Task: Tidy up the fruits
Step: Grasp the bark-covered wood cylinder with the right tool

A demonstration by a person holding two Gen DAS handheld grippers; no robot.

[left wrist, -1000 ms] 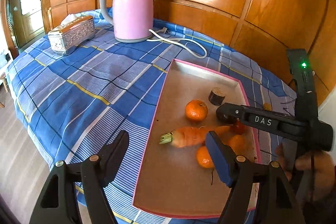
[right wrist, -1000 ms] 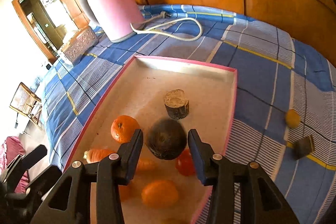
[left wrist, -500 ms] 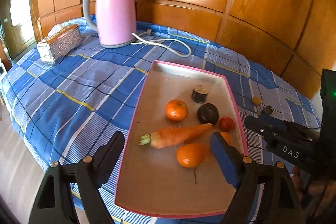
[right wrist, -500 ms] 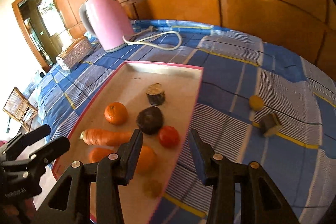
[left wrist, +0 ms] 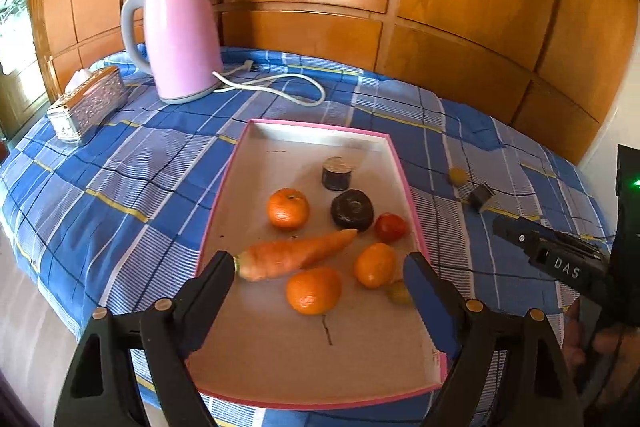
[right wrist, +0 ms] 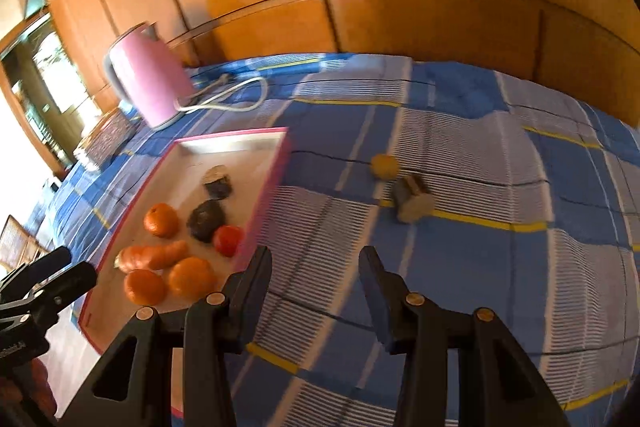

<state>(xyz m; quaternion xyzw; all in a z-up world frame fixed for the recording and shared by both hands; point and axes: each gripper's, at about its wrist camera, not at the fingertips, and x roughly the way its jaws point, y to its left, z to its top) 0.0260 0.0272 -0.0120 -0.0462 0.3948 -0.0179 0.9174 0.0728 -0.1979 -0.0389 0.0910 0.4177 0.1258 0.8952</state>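
**Both grippers empty over tray and cloth**

Left gripper [left wrist: 320, 283] hung over near end of pink-rimmed tray [left wrist: 224, 195], jaws wide apart and just been opening further, nothing between them. Right gripper [right wrist: 316, 283] hovered past tray's right edge above blue checked cloth [right wrist: 460, 267] on worktop, jaws partly apart, gripping nothing.

In tray: carrot [left wrist: 292, 259] lying slantwise, leaf end toward left jaw; one orange [left wrist: 288, 209] above it, another orange [left wrist: 314, 291] below; smaller orange fruit [left wrist: 374, 265] just beside that; red fruit [left wrist: 390, 227] near right wall; dark round fruit [left wrist: 352, 209] touching carrot tip; dark cylinder [left wrist: 338, 173] further back; small yellowish fruit [left wrist: 398, 293] partly hidden by right jaw.

Outside tray, on cloth to right: small yellow fruit [right wrist: 384, 166] and, just beside it, brownish block [right wrist: 412, 203], both well apart from right gripper.

At far side: pink kettle [left wrist: 176, 39] with white cord [left wrist: 280, 87], silver tissue box [left wrist: 86, 105].
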